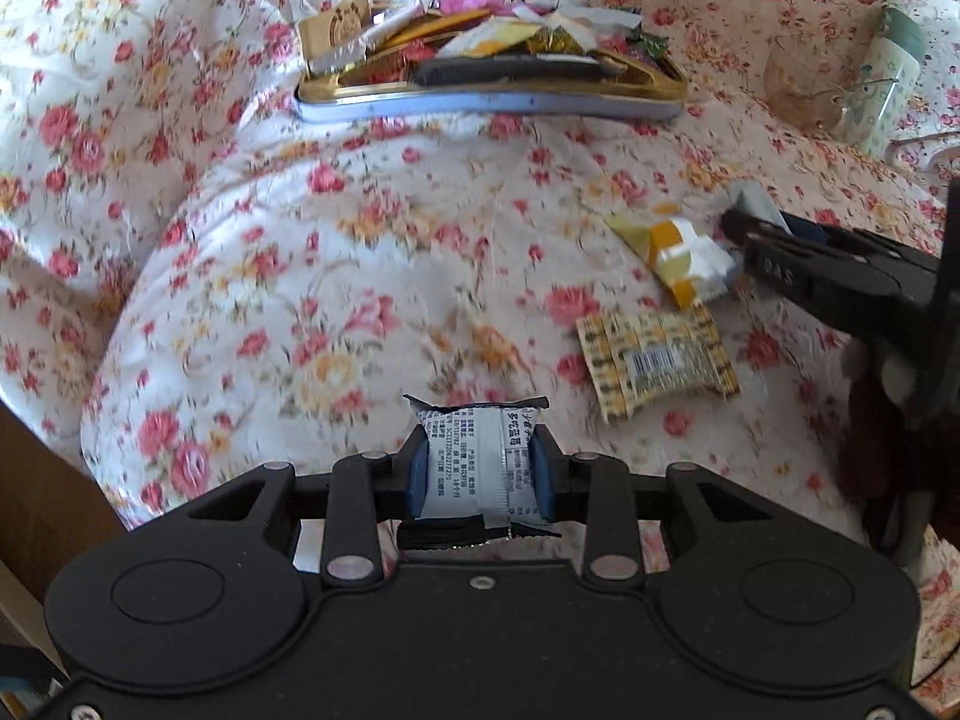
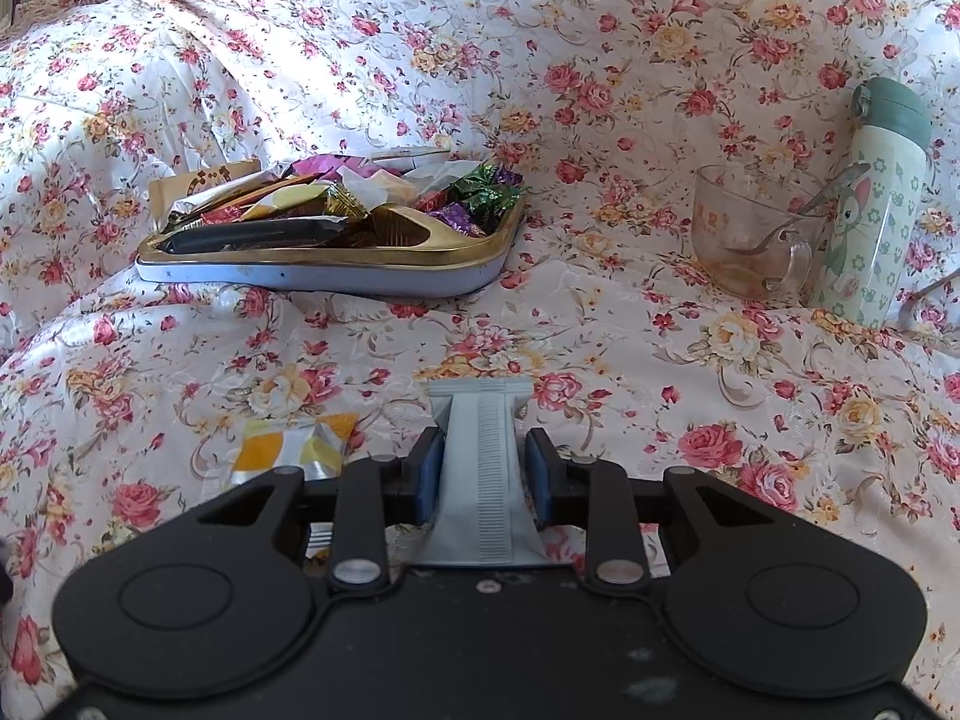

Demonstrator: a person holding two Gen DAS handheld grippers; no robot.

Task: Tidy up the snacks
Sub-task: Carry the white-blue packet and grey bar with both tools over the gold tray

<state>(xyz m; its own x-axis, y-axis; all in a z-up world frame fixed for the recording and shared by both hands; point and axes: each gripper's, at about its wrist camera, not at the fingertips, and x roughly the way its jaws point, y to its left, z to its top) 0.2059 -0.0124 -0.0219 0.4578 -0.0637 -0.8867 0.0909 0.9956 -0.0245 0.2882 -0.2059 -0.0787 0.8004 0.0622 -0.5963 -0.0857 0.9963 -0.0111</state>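
Two claws, two packets: my left claw (image 1: 478, 468) is clamped on a silver printed snack packet (image 1: 477, 462), its blue pads pressing both sides, black crimped ends sticking out fore and aft. My right claw (image 2: 483, 468) is likewise closed on a plain grey sachet (image 2: 483, 468) with a ribbed seam running down its middle, pinched at the waist so its ends flare.

Outward from the left claw, at two o'clock, a yellow patterned packet with a barcode (image 1: 657, 360) lies on the floral bedspread (image 1: 300, 276); just beyond it, toward one o'clock, sits a white-and-orange wrapper (image 1: 675, 258), close to the tip of my right claw as that view shows it. At twelve o'clock, well apart, is the gold-rimmed tin tray (image 1: 480, 105), already heaped with wrapped sweets.

From the right claw, the same orange-and-white wrapper shows at ten o'clock, just beside my fingers; the tray (image 2: 324, 267) is at eleven. A glass cup with a spoon (image 2: 750, 234) and a cartoon-printed bottle (image 2: 876, 204) stand touching at two o'clock, clear of my path.

I judge this the carrying step: both packets lifted, neither yet delivered. Next calls for moving each forward over the tray and releasing above the pile, one at a time. Two loose packets remain after that.
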